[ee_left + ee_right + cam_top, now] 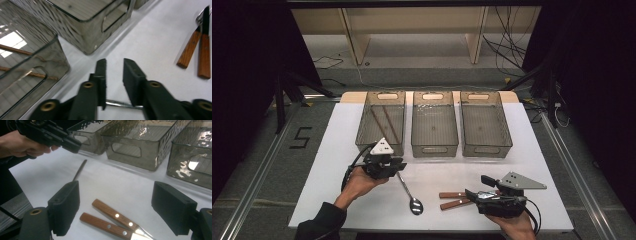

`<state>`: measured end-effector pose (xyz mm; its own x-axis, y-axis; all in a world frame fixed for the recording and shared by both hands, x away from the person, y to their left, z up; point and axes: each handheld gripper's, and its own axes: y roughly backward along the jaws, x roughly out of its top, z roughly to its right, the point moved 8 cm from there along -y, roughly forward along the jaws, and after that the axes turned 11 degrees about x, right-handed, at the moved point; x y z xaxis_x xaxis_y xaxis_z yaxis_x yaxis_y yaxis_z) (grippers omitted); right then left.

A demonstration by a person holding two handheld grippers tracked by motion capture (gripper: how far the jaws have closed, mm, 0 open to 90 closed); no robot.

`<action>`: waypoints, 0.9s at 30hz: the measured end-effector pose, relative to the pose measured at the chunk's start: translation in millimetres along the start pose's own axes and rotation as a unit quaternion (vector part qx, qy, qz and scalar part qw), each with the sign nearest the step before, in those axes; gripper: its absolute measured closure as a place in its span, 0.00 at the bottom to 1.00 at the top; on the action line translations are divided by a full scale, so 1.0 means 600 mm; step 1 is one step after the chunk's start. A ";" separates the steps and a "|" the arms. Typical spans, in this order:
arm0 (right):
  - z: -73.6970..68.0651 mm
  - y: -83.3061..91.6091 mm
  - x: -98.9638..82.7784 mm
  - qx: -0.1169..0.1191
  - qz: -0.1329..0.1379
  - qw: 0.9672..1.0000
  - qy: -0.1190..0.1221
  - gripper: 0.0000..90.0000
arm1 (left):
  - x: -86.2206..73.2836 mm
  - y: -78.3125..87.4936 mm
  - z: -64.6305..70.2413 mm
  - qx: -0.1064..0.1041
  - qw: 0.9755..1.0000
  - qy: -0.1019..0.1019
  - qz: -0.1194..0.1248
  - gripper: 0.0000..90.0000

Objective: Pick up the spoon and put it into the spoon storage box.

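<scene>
A slim, shiny metal spoon [409, 192] lies on the white desk [337, 150] at lower centre of the high view, bowl toward the bottom edge, handle running up-left under the left tongs [393, 166]. In the left gripper view these tongs [114, 71] stand narrowly apart, the spoon's handle [117, 103] crossing low between the pads – whether they press it I cannot tell.

The spoon looks light, stiff and slippery; it lies flat, so a grip across the narrow handle, near its middle, seems safest against slipping or swinging.

The right tongs [122, 205] are wide apart over two wooden-handled knives [110, 218], holding nothing – the blades are cut off at the frame's bottom edge. Three clear plastic bins [434, 125] stand at upper centre; brown sticks [384, 122] in the left bin are blurred by its rippled walls.
</scene>
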<state>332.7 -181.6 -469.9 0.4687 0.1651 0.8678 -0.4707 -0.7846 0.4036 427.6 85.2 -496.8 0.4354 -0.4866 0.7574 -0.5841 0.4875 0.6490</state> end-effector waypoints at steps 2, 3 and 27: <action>-0.001 0.000 0.000 0.000 0.000 1.000 -0.001 0.26 | -0.008 -0.011 0.003 0.005 1.000 -0.011 -0.017 0.90; -0.001 -0.001 0.000 -0.001 -0.001 1.000 -0.001 0.26 | -0.012 -0.017 0.005 0.010 1.000 -0.018 -0.022 0.93; -0.002 0.003 0.002 -0.006 0.016 1.000 0.007 0.26 | -0.072 -0.031 -0.004 0.011 0.993 -0.033 -0.113 0.99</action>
<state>331.5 -182.2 -467.9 0.4420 0.1487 0.8846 -0.4940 -0.7828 0.3784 421.4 98.9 -541.1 0.5123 -0.6286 0.5851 -0.4911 0.3445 0.8001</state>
